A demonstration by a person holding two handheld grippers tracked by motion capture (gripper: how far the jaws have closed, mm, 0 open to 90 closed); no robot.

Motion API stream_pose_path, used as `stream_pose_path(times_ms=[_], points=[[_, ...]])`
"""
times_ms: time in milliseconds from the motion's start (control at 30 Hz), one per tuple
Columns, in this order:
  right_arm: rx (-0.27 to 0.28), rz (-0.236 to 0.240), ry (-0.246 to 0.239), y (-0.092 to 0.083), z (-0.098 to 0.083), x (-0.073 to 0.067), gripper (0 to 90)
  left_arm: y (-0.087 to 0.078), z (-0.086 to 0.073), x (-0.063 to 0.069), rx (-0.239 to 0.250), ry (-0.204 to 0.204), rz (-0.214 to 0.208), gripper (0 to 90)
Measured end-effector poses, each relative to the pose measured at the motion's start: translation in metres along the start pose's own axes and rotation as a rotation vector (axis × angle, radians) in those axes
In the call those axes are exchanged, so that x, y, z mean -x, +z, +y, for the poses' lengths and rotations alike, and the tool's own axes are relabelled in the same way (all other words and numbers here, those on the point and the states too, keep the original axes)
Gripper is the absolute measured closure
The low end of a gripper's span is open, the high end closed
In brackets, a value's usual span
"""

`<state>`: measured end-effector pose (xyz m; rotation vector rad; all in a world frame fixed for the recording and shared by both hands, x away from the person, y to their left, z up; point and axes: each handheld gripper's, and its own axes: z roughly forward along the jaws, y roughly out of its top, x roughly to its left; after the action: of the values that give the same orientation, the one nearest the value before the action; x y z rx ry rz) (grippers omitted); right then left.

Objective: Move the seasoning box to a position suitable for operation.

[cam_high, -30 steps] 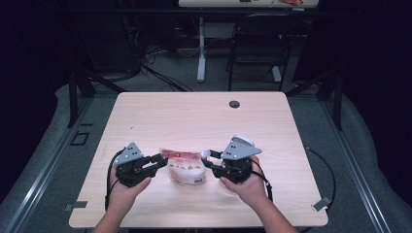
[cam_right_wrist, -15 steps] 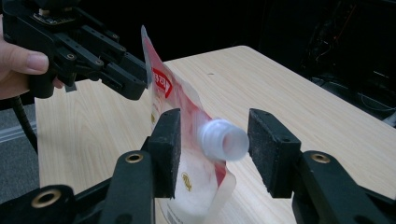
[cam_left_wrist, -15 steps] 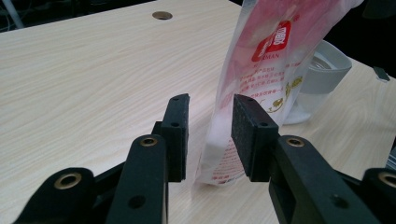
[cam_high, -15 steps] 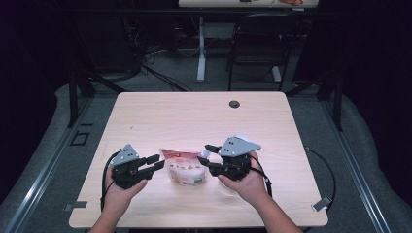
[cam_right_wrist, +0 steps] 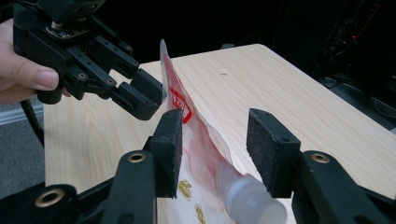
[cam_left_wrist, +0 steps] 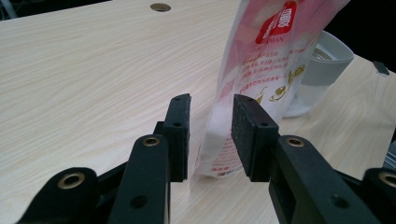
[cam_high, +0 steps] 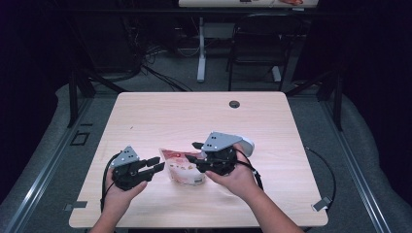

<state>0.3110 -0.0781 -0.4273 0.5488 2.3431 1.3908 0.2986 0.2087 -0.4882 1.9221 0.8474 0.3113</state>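
Red-and-white spout pouch near the counter front edge, left gripper and right gripper fingers straddling it part-open, jaws just widening, no firm grip; handling barely begun.

Right tool: raised from the tabletop, jaws lately closing slightly around the pouch. Left tool: jaws wider than before.

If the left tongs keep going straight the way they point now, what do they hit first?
Most likely the red-and-white pouch: its lower edge already sits between the open left tongs. Behind it stands a white cup, though depth is hard to judge.
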Motion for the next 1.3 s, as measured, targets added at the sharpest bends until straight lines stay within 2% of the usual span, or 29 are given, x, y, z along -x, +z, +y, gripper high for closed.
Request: stream_pose_path(times_ms=[267,433,500,633,967,1300], points=[[-0.001,0.0,0.001,0.006,0.003,0.0,59.0,-0.001,-0.001,-0.003,-0.005,0.0,0.007,67.7],[-0.006,-0.006,-0.015,0.009,0.009,-0.002,59.1,-0.003,-0.001,-0.006,-0.001,-0.009,0.012,67.6],[-0.025,0.022,-0.009,0.013,0.014,-0.002,61.4,-0.003,-0.001,-0.006,0.001,-0.01,0.014,67.6],[-0.039,0.035,-0.018,0.017,0.019,-0.003,63.1,-0.005,-0.002,-0.008,0.005,-0.014,0.019,67.5],[-0.094,0.037,-0.065,0.035,0.032,-0.009,68.1,-0.006,-0.003,-0.012,0.006,-0.02,0.026,67.2],[-0.135,0.049,-0.097,0.048,0.035,-0.015,72.1,-0.005,-0.004,-0.012,-0.001,-0.018,0.029,67.0]])
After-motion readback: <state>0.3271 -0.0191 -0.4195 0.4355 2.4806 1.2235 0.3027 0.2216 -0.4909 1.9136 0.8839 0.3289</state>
